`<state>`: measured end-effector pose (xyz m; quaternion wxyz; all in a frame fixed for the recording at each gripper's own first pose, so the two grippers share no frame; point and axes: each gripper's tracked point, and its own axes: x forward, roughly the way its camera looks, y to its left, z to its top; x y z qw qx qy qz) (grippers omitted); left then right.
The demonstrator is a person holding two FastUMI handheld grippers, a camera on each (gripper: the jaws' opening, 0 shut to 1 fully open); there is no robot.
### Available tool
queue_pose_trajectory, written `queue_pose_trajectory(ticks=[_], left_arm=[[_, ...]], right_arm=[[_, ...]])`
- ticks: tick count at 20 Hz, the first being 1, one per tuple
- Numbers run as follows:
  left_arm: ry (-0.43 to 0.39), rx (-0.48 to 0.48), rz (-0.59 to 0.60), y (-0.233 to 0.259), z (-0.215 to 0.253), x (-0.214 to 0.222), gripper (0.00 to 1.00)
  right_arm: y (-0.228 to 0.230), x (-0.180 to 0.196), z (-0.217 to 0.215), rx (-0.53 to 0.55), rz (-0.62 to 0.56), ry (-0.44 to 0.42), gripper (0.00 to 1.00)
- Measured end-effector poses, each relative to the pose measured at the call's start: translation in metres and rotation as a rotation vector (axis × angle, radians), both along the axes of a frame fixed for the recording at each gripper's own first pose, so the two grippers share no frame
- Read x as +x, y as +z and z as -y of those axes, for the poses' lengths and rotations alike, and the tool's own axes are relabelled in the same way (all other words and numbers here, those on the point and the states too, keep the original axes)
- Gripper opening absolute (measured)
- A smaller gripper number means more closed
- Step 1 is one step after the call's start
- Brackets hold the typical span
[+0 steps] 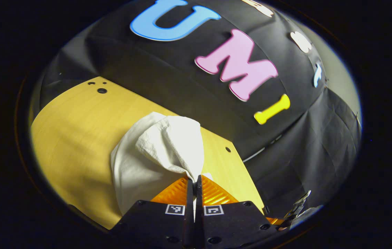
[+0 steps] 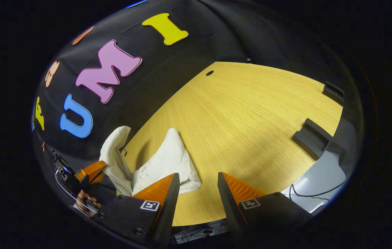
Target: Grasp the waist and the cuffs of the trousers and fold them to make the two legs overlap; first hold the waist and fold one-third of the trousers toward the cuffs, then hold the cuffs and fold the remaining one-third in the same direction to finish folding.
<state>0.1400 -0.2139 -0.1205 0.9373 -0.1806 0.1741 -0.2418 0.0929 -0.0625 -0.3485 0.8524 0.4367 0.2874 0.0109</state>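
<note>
My left tool [image 1: 194, 180] is pinched together on a bunched fold of the white crinkled cloth trousers [image 1: 154, 155], lifting that part off the yellow wood-grain bench [image 1: 78, 128] while the rest lies heaped on it near the booth's black cloth wall. My right tool [image 2: 196, 181] stands wide apart with nothing between its fingers, hovering over bare bench just beside the trousers [image 2: 168, 162], whose far end hangs from the left tool [image 2: 93, 171].

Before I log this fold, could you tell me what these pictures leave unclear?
- Left gripper view: the left gripper hides the pinched part of the trousers; waist or cuff unclear.
- Right gripper view: the trousers lie bunched, and the right gripper finger covers their near edge.
- Table front edge: cut off.
</note>
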Motion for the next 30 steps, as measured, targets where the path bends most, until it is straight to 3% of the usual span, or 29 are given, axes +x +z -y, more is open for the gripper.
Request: queue_pose_trajectory(ticks=[5,8,10,11,13,15,20,24,30], left_arm=[[-0.143,0.144,-0.050,-0.049,0.042,-0.022,0.05],[-0.212,0.172,-0.097,-0.074,0.055,-0.034,0.06],[-0.262,0.184,-0.127,-0.087,0.062,-0.045,0.12],[-0.289,0.188,-0.131,-0.092,0.069,-0.049,0.21],[-0.350,0.210,-0.121,-0.096,0.081,-0.062,0.64],[-0.430,0.252,-0.079,-0.096,0.092,-0.075,0.74],[-0.666,0.249,0.002,-0.081,0.110,-0.119,0.81],[-0.586,0.153,-0.051,-0.072,0.090,-0.109,0.84],[-0.279,-0.033,-0.053,-0.032,-0.005,-0.069,0.84]], right_arm=[[0.000,-0.001,0.002,0.012,-0.008,-0.016,0.69],[-0.001,-0.002,0.002,0.007,-0.014,-0.012,0.69],[-0.001,-0.002,0.001,0.006,-0.019,-0.010,0.69],[-0.002,-0.003,0.001,0.006,-0.022,-0.009,0.69],[-0.002,-0.003,0.000,0.008,-0.025,-0.008,0.69],[-0.003,-0.002,0.000,0.006,-0.026,-0.005,0.69],[-0.003,-0.004,0.000,0.006,-0.032,0.001,0.69],[-0.003,-0.004,-0.002,0.007,-0.031,0.009,0.69],[-0.003,-0.001,-0.011,0.026,0.004,0.047,0.69]])
